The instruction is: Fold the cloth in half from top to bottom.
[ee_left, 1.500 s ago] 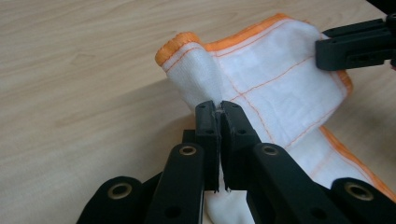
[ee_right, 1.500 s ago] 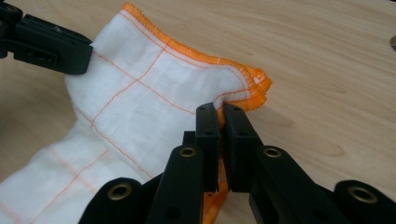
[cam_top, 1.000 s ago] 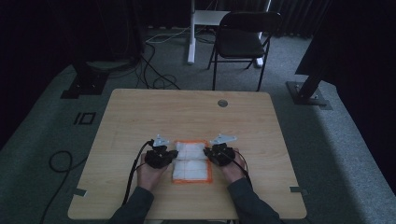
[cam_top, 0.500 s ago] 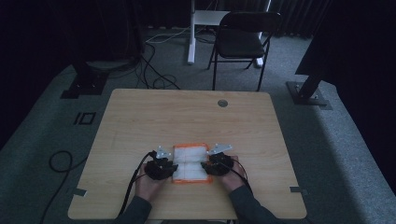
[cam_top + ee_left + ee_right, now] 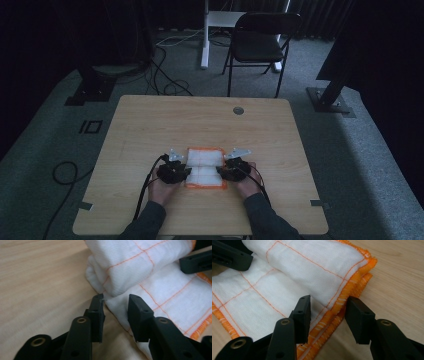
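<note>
Left tool: jaws apart, astride the folded cloth's white edge.
Right tool: jaws apart over its orange hem.
Cloth: near the worktop's front edge.

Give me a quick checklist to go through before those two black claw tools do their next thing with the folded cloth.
1. Left gripper jaws open: ok.
2. Left jaws straddle the edge of the white cloth: ok.
3. Right gripper jaws open: ok.
4. Right jaws straddle the cloth's orange hem: ok.
5. Both cloth layers between the right jaws: cannot tell.
6. Cloth lies fully on the wooden table, away from its edges: ok.
</note>
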Demonstrator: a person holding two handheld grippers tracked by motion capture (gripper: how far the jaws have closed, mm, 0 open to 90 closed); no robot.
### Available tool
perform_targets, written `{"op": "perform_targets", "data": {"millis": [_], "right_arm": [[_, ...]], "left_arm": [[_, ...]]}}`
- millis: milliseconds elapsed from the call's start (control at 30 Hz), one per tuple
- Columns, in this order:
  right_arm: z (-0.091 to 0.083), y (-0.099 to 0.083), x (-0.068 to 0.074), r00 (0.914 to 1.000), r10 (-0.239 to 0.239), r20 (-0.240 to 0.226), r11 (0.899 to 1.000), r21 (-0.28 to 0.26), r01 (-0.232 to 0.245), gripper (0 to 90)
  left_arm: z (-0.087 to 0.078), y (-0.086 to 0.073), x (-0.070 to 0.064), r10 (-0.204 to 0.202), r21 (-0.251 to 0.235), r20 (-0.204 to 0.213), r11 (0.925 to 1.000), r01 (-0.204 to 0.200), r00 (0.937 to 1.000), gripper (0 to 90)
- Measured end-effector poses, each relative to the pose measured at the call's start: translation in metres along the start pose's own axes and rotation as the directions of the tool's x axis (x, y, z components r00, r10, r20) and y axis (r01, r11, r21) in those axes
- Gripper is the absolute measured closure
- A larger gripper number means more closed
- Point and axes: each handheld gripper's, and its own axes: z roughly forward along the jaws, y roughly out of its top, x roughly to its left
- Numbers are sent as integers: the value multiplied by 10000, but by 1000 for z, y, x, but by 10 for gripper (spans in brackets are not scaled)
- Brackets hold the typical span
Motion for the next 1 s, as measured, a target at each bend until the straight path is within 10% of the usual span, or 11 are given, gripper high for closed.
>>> {"op": "perform_targets", "data": {"millis": [500,1000], "right_arm": [[-18,17,-13,9986,515,135,9966,-651,-506,460],[16,53,-31,9894,1444,-143,9879,-553,-1450,450]], "left_arm": [[-24,19,7,-282,-953,184,9950,298,9994,522],[0,55,22,-869,-1149,18,9896,866,9962,476]]}}
